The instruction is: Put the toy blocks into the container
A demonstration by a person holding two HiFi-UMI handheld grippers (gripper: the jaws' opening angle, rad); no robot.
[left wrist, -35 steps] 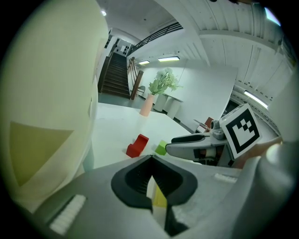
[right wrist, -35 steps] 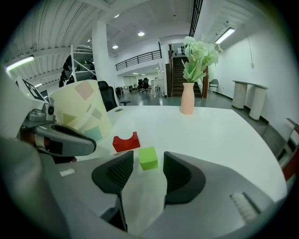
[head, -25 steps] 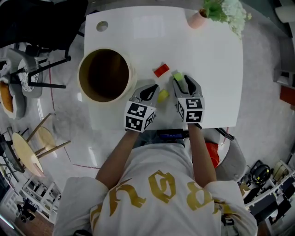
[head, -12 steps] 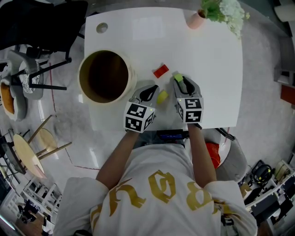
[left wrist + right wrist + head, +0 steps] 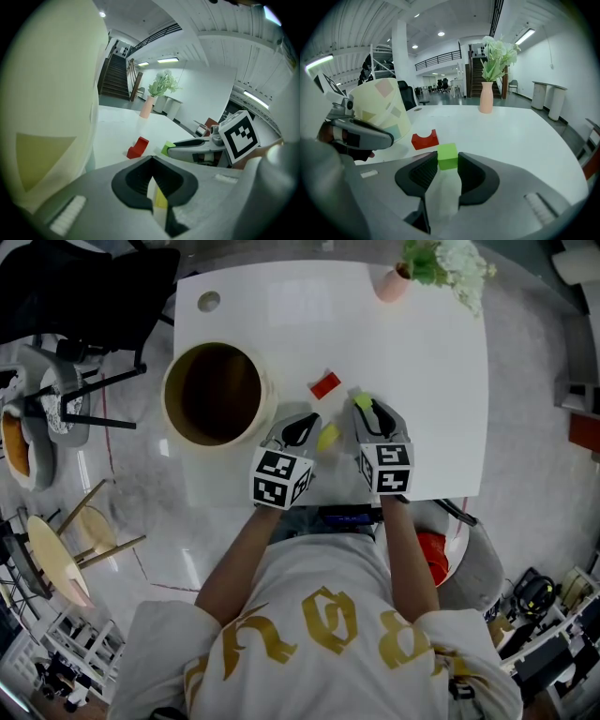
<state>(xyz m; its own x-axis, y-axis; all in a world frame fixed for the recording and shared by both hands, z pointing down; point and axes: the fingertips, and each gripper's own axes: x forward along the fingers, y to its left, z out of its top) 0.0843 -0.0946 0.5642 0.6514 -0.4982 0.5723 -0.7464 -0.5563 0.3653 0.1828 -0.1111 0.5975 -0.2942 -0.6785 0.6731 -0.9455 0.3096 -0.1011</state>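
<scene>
Near the table (image 5: pixel 441 381) edge, level right gripper (image 5: pixel 448 164) pinches green block (image 5: pixel 447 154); left gripper (image 5: pixel 152 159) fingers (image 5: pixel 130 185) pressed together.

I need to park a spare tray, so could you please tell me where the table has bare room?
The right half of the table is bare, between the vase and the right gripper. The far strip from container to vase is free. Crowded: the near middle, with the red block and left gripper beside the container.

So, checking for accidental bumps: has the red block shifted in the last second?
No. The red block sits at the same gap to the right of the container as before.
</scene>
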